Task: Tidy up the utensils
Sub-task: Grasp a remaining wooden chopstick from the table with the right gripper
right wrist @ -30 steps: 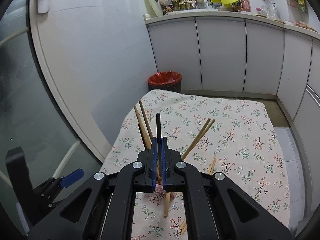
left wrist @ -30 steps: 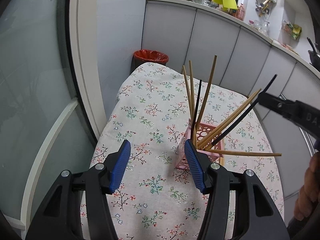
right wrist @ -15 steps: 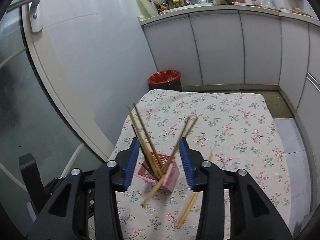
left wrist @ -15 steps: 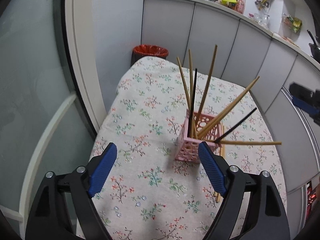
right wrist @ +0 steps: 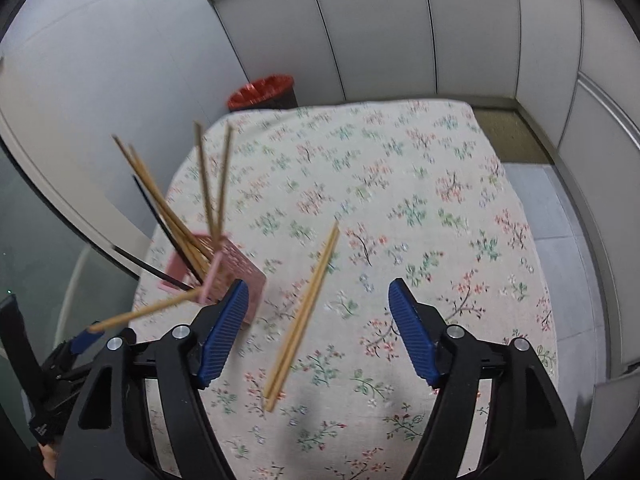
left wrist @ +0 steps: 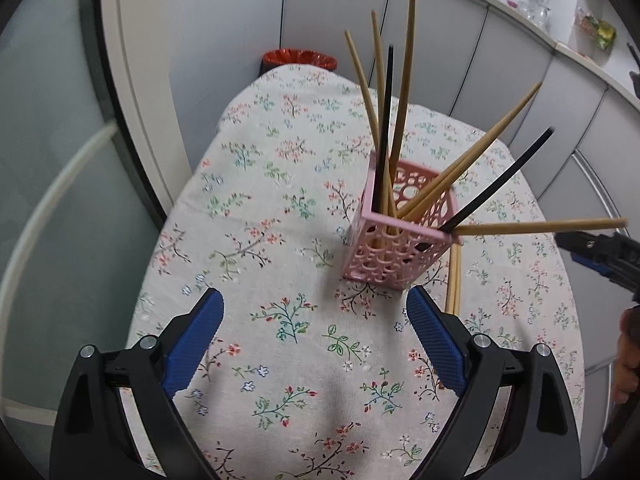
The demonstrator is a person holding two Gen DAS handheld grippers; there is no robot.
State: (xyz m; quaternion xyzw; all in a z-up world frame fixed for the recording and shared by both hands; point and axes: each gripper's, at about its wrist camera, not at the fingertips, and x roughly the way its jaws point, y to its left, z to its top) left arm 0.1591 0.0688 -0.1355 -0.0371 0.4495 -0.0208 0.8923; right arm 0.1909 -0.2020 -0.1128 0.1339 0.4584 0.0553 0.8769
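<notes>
A pink perforated holder (left wrist: 400, 240) stands on the floral tablecloth (left wrist: 280, 240) and holds several wooden chopsticks and two black ones (left wrist: 500, 180). It also shows in the right wrist view (right wrist: 236, 276). A pair of wooden chopsticks (right wrist: 304, 312) lies flat on the cloth to the right of the holder; in the left wrist view (left wrist: 454, 280) it shows behind the holder. My left gripper (left wrist: 316, 336) is open and empty, just in front of the holder. My right gripper (right wrist: 316, 328) is open and empty, above the lying pair.
A red-lined waste bin (left wrist: 300, 60) stands on the floor beyond the table's far end. Grey cabinet fronts (right wrist: 400, 32) run along the far side and the right. A glass door with a white frame (left wrist: 80, 160) is at the left.
My right gripper has opened and let go of the black chopstick, which now rests in the holder. It has swung right and down over the lying pair. My left gripper has opened wider.
</notes>
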